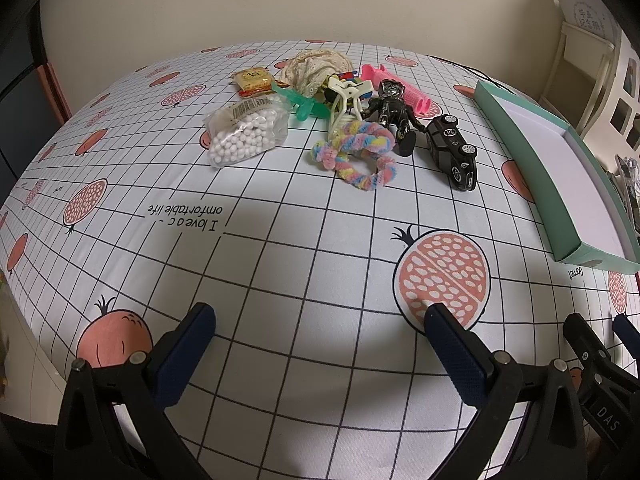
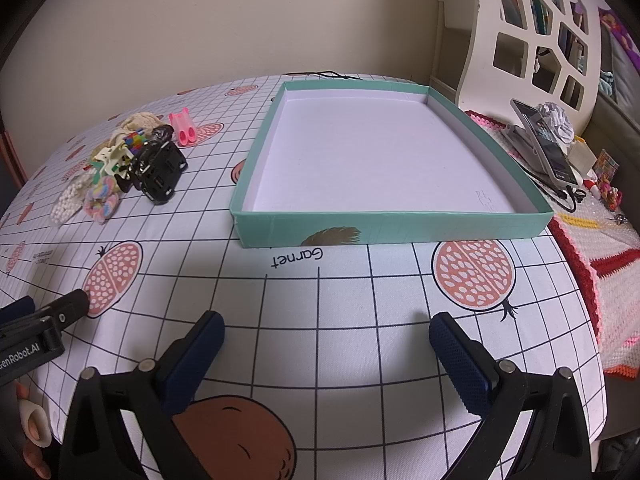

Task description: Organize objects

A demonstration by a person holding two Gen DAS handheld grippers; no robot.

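A pile of small objects lies on the checked tablecloth: a bag of white beads point(image 1: 246, 132), a pastel pipe-cleaner braid point(image 1: 356, 152), a black toy car point(image 1: 452, 152), a black figurine point(image 1: 394, 110), a pink comb point(image 1: 404, 88), a white claw clip point(image 1: 344, 104), a green pacifier point(image 1: 300, 102), a snack packet point(image 1: 252, 78) and a lace cloth point(image 1: 316, 66). An empty teal box point(image 2: 400, 224) stands to the right of them. My left gripper point(image 1: 320, 316) is open and empty, well short of the pile. My right gripper point(image 2: 326, 326) is open and empty in front of the box.
The pile also shows at the left of the right wrist view, with the toy car point(image 2: 160, 176) nearest the box. A phone on a stand point(image 2: 548, 144) and small trinkets sit on a knitted mat point(image 2: 592, 248) at the right. A white shelf point(image 2: 532, 40) stands behind.
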